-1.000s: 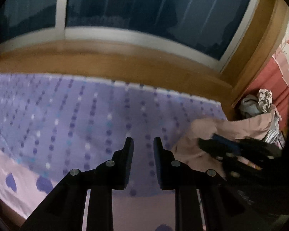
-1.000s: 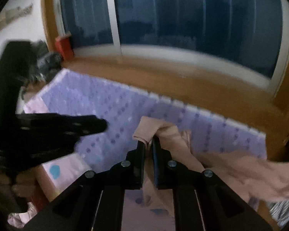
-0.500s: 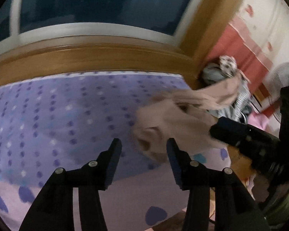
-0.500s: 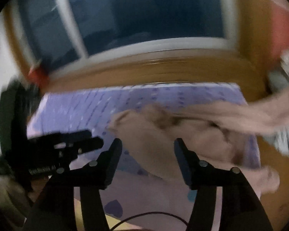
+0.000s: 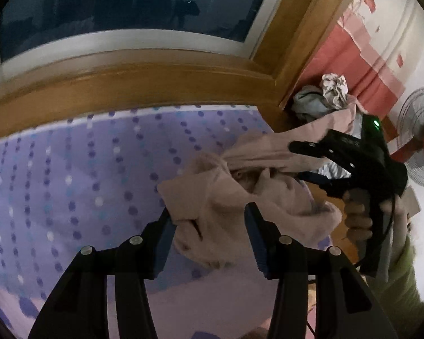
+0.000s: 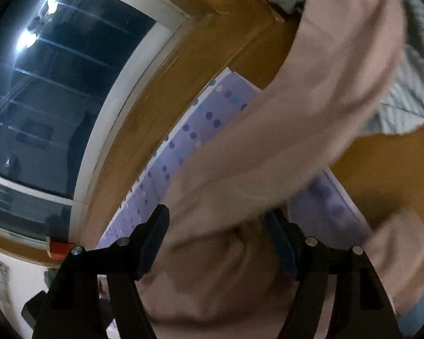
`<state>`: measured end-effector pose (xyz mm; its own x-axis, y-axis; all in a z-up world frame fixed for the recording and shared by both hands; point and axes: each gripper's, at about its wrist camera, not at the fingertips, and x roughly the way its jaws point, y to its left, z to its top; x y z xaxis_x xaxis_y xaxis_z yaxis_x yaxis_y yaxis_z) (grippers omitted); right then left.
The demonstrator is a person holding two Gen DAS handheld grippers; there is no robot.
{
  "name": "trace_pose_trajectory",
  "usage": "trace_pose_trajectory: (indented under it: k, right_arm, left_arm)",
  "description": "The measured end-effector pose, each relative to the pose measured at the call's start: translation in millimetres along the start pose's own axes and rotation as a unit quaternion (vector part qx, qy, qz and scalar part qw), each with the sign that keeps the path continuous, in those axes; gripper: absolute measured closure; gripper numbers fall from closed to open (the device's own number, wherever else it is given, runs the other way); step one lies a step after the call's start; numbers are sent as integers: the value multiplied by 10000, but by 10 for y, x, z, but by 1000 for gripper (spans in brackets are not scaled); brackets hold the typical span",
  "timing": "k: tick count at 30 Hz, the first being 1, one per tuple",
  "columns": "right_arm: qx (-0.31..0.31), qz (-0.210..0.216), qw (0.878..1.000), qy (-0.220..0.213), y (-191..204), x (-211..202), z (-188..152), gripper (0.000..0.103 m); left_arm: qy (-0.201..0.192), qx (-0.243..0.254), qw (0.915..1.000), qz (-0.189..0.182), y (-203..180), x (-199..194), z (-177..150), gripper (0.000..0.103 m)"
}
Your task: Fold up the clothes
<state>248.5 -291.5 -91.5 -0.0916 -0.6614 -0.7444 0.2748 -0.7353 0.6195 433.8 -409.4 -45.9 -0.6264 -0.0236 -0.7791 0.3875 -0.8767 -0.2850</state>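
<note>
Right tool (image 6: 216, 238) opening, left tool (image 5: 209, 236) open; pink garment (image 5: 226, 195) lies loose between each.

beige-pink garment (image 5: 234, 197) on a purple dotted sheet (image 5: 70, 175); amber wooden window frame (image 5: 155, 70).

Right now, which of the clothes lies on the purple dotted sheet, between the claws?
The crumpled beige-pink garment. It alone spreads over the sheet; the grey and patterned clothes sit heaped in the corner beyond the wooden frame.

The garment (image 5: 234, 197) lies on the bedsheet (image 5: 84, 175), clothes pile (image 5: 325, 99) behind.
</note>
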Motion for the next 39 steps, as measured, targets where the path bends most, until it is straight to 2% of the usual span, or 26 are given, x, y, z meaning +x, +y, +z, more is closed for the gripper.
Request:
trace_pose_trajectory:
  k: [2, 4, 5, 6, 7, 8, 9, 11, 13, 17, 19, 22, 24, 26, 29, 31, 32, 33, 34, 39]
  right_arm:
    - [-156, -355, 9992, -42, -2, 112, 89, 32]
    - [-340, -650, 9973, -99, 10, 176, 78, 42]
    - [-461, -699, 9964, -142, 55, 157, 48, 55]
    - [-591, -718, 9955, -190, 111, 120, 12, 68]
    - [-722, -736, 9944, -238, 168, 83, -24, 74]
    - [-877, -725, 9930, -332, 239, 17, -64, 84]
    - [-1092, -704, 9904, -470, 321, -67, -124, 89]
    - [-1556, -664, 9826, -764, 488, -240, -257, 91]
    - [-2096, -533, 9711, -1013, 853, -396, -477, 91]
    - [-3078, -301, 9430, -1224, 1553, -474, -848, 91]
    - [-3626, -149, 9239, -1214, 1863, -407, -1075, 91]
    - [-4499, 76, 8867, -1064, 2286, -253, -1562, 91]
    - [-4817, 218, 8721, -831, 2482, -94, -1818, 91]
    - [-4847, 392, 8724, -496, 2587, 106, -1961, 91]
    - [-4593, 494, 8869, 48, 2565, 406, -2072, 91]
    - [-4428, 296, 8952, 404, 2473, 682, -2128, 82]
    - [-4355, 120, 8983, 570, 2449, 782, -2164, 71]
    - [-4332, 62, 8991, 627, 2399, 769, -2192, 65]
    - [-4325, 51, 8993, 648, 2336, 723, -2215, 64]
    - [-4528, 106, 8903, 472, 2106, 329, -2255, 47]
  left_arm:
    - [89, -47, 9999, 22, 25, 113, 10, 53]
    - [199, -139, 9997, 23, 66, 231, 9, 57]
    - [224, -173, 9996, -24, 79, 248, 1, 65]
    - [216, -144, 9996, -66, 84, 223, -12, 67]
    - [200, -82, 9997, -91, 86, 187, -25, 68]
    - [183, -20, 9998, -116, 88, 151, -39, 69]
    - [171, 47, 9998, -131, 95, 105, -62, 69]
    - [151, 188, 9996, -147, 115, 1, -120, 69]
    - [153, 227, 9995, -163, 177, -108, -200, 69]
    - [83, 27, 9998, -167, 423, -350, -378, 69]
    - [58, -158, 9997, -160, 594, -462, -470, 69]
    - [-57, -354, 9993, 56, 853, -671, -639, 69]
    - [-153, -489, 9983, 292, 1048, -814, -757, 69]
    - [-234, -673, 9960, 539, 1259, -969, -892, 69]
    - [-249, -876, 9931, 746, 1492, -1097, -1031, 69]
    - [-221, -999, 9913, 826, 1615, -1153, -1100, 69]
    - [-227, -1027, 9908, 848, 1644, -1177, -1119, 69]
    - [-244, -1036, 9906, 860, 1655, -1198, -1128, 69]
    - [-268, -1007, 9907, 871, 1650, -1214, -1116, 69]
    - [-418, -611, 9937, 836, 1584, -1239, -893, 68]
